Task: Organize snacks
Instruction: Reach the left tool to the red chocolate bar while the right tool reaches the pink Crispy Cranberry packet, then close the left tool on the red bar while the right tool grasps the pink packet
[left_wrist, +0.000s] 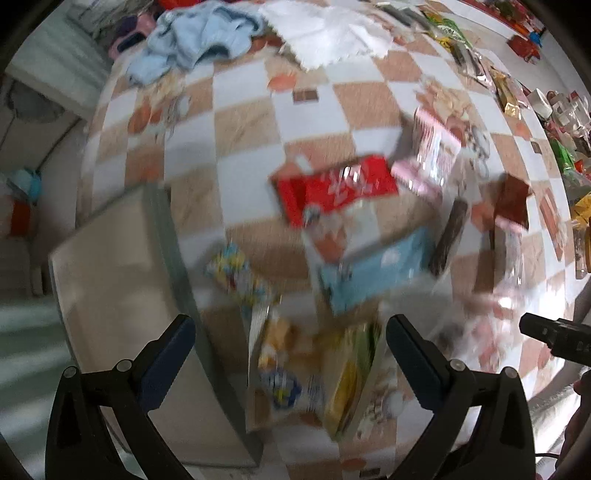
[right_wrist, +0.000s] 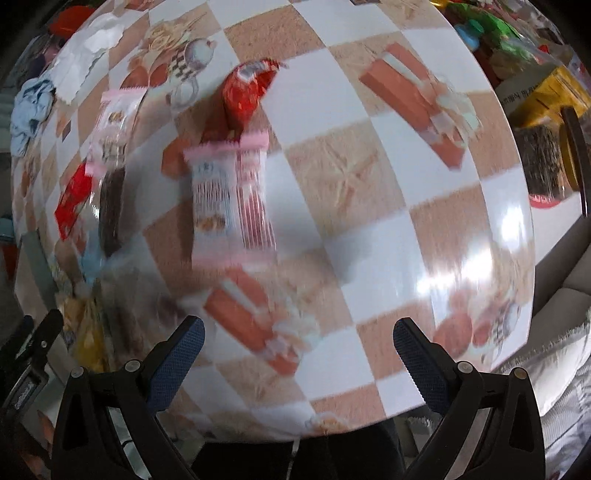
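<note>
Both views are motion-blurred. In the left wrist view, snack packs lie on a checkered tablecloth (left_wrist: 243, 125): a red pack (left_wrist: 336, 188), a light blue pack (left_wrist: 376, 269), a pink-striped pack (left_wrist: 432, 155), a yellow-green pack (left_wrist: 351, 376) and a blue-yellow pack (left_wrist: 284, 380). My left gripper (left_wrist: 290, 354) is open and empty above the two nearest packs. In the right wrist view a pink-striped pack (right_wrist: 232, 195) and a red wrapper (right_wrist: 247, 92) lie ahead. My right gripper (right_wrist: 297, 354) is open, empty, over bare cloth.
A beige tray or box (left_wrist: 122, 280) sits at the left of the table. A light blue cloth (left_wrist: 195, 37) and white cloth (left_wrist: 328, 33) lie at the far end. More snack bags (left_wrist: 506, 88) line the right edge. The table's edge (right_wrist: 524, 236) curves right.
</note>
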